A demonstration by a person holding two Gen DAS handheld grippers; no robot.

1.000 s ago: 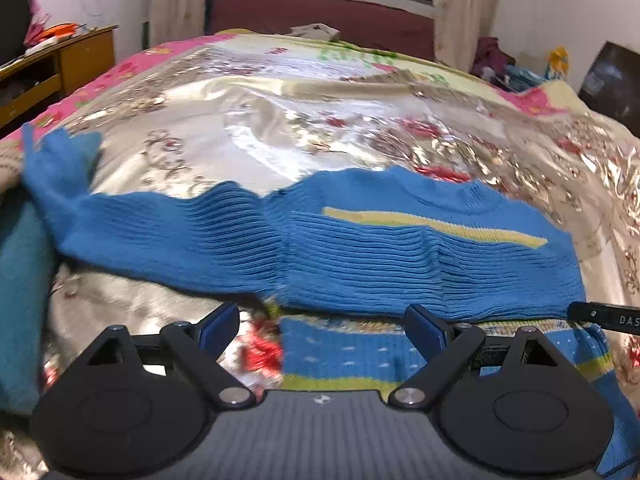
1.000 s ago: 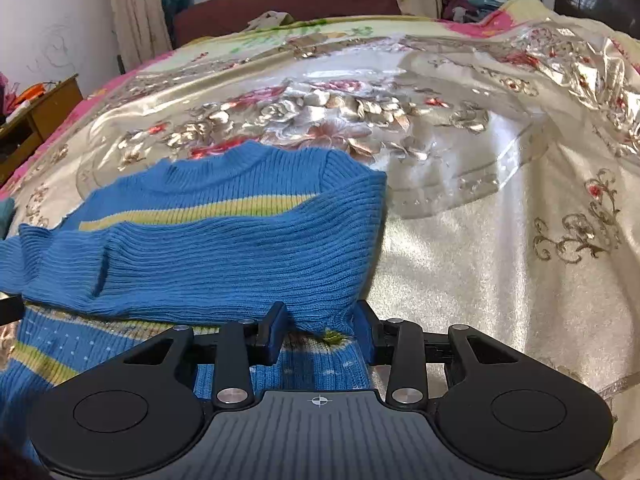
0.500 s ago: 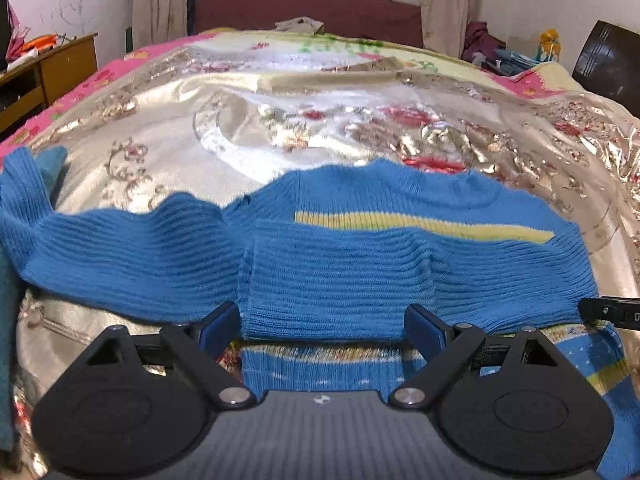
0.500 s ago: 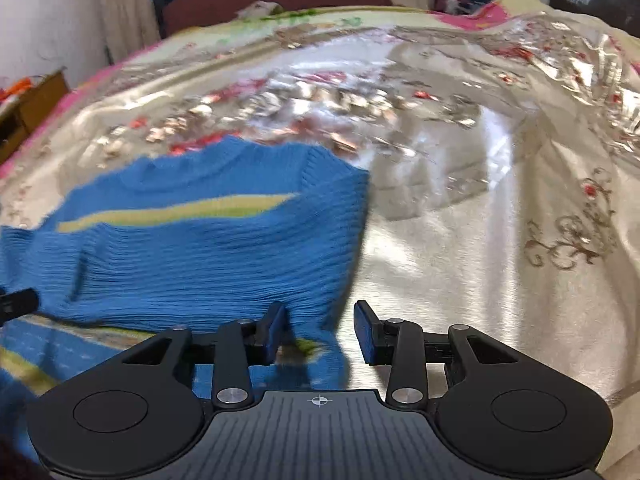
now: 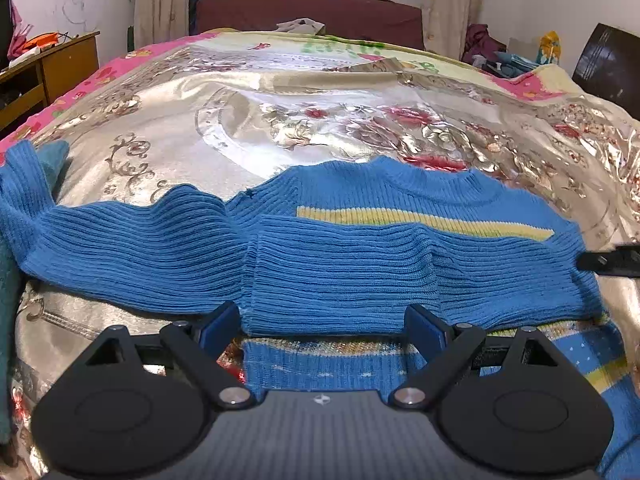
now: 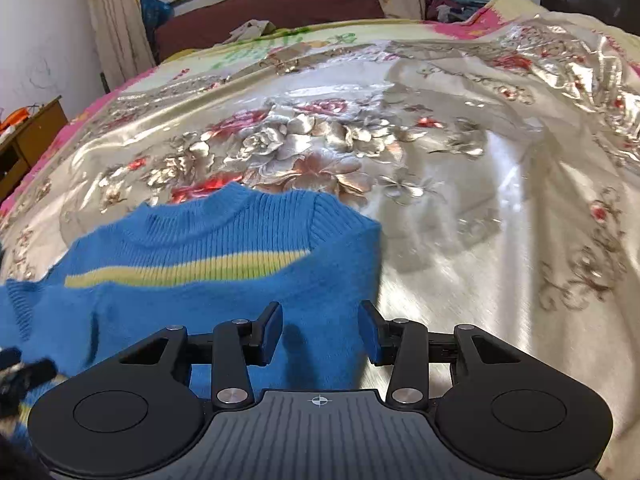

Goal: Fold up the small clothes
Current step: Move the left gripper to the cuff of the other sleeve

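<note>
Sweater (image 5: pixel 360 264), blue knit spread flat on the satin bedspread (image 5: pixel 248 136) with one sleeve folded across its chest: your right gripper (image 6: pixel 320 330), jaws just widened, straddles the folded edge unpinched, while your left gripper (image 5: pixel 320 330) hovers spread, gripping nothing.

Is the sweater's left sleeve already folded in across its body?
No, in the left wrist view that sleeve of the blue sweater lies stretched out sideways on the bedspread.
</note>
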